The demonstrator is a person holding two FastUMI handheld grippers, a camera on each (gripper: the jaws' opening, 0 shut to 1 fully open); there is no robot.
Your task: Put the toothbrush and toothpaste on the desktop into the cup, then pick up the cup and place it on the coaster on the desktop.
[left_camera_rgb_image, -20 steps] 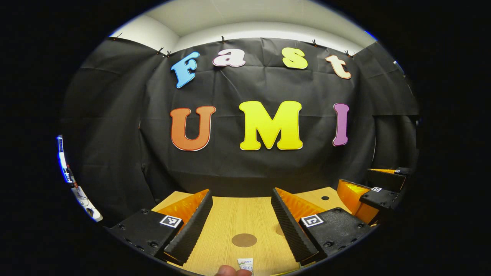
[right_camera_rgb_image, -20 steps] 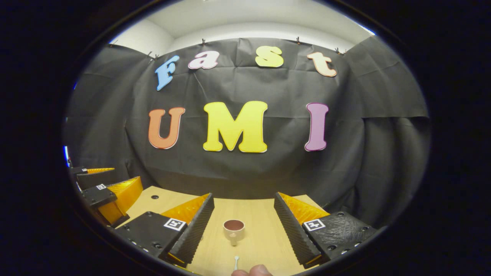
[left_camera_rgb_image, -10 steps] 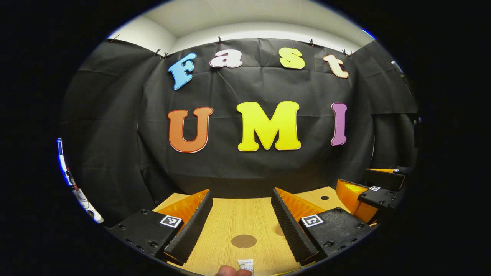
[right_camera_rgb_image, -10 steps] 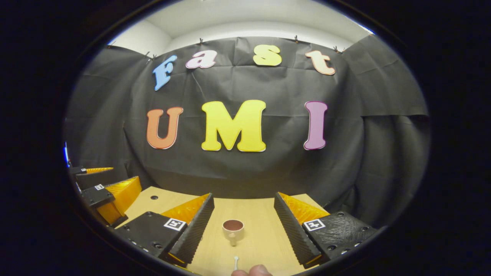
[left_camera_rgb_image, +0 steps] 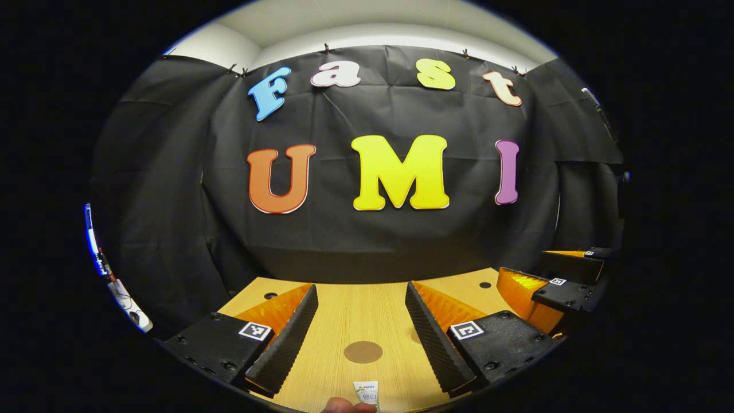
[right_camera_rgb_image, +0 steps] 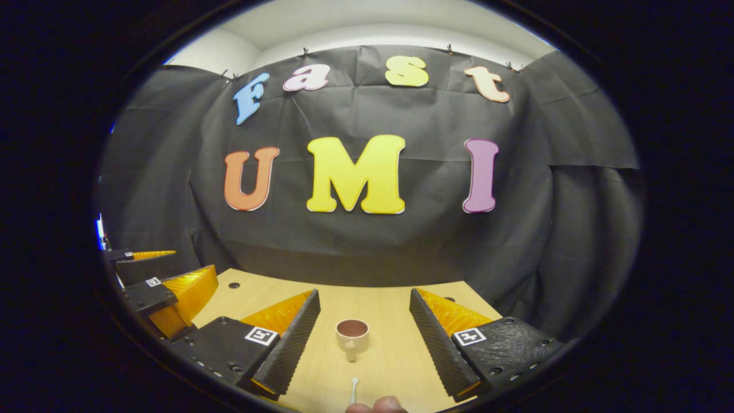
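Observation:
In the left gripper view a round brown coaster (left_camera_rgb_image: pixel 363 351) lies flat on the wooden desktop (left_camera_rgb_image: pixel 350 315), ahead of my open left gripper (left_camera_rgb_image: pixel 361 324). The top of a white toothpaste tube (left_camera_rgb_image: pixel 367 393) shows at the bottom edge, nearer than the coaster. In the right gripper view a cream cup (right_camera_rgb_image: pixel 351 335) with a brown inside stands upright, its handle toward me, ahead of my open right gripper (right_camera_rgb_image: pixel 362 327). The tip of a white toothbrush (right_camera_rgb_image: pixel 354 391) lies just in front of the cup. Nothing sits between either pair of fingers.
The right gripper (left_camera_rgb_image: pixel 550 289) appears at the right edge of the left gripper view; the left gripper (right_camera_rgb_image: pixel 163 289) appears at the left of the right gripper view. A fingertip (right_camera_rgb_image: pixel 375 406) peeks in at each view's bottom edge. Small holes (right_camera_rgb_image: pixel 233 285) dot the desktop's back.
Both views have tipped downward a little, so more of the desktop shows and the wall sits higher. The cup, coaster, toothbrush and toothpaste have not moved on the desk.

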